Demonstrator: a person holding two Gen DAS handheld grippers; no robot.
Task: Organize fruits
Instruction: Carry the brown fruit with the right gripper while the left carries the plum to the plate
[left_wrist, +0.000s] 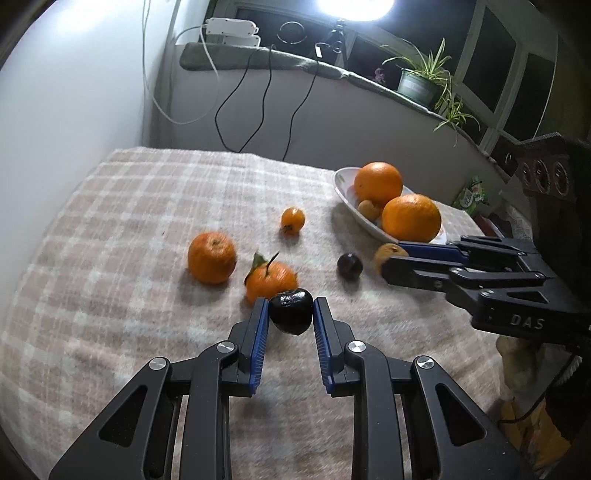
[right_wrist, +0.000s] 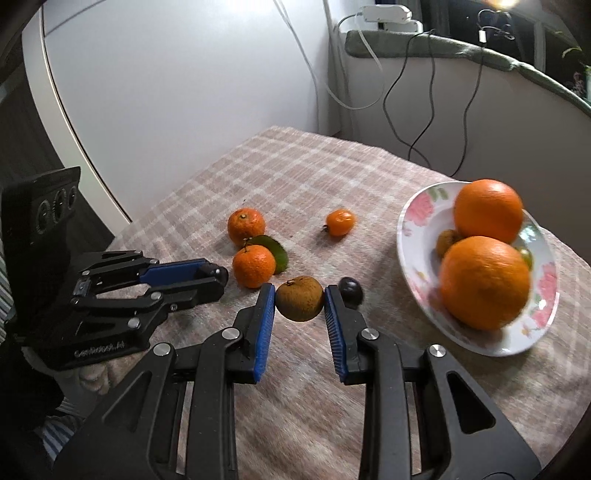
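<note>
My left gripper (left_wrist: 290, 306) is shut on a small dark plum (left_wrist: 290, 317), held just above the checked cloth (left_wrist: 147, 206). From the right wrist view the left gripper (right_wrist: 219, 276) shows at the left, with the dark plum (right_wrist: 222, 273) peeking out at its tips. My right gripper (right_wrist: 299, 291) is shut on a brownish-green round fruit (right_wrist: 300, 301), lifted off the cloth beside the flowered bowl (right_wrist: 415, 218). Two large oranges (right_wrist: 488, 210) (right_wrist: 485, 282) and smaller fruit lie in the bowl. In the left wrist view the right gripper (left_wrist: 389, 256) reaches in from the right.
Loose on the cloth lie a mandarin (left_wrist: 211, 257), a leafy mandarin (left_wrist: 271, 278), a small orange fruit (left_wrist: 293, 218) and a second dark plum (left_wrist: 349, 266). Cables (left_wrist: 236, 107) hang down the wall behind. A potted plant (left_wrist: 419, 83) stands on the sill.
</note>
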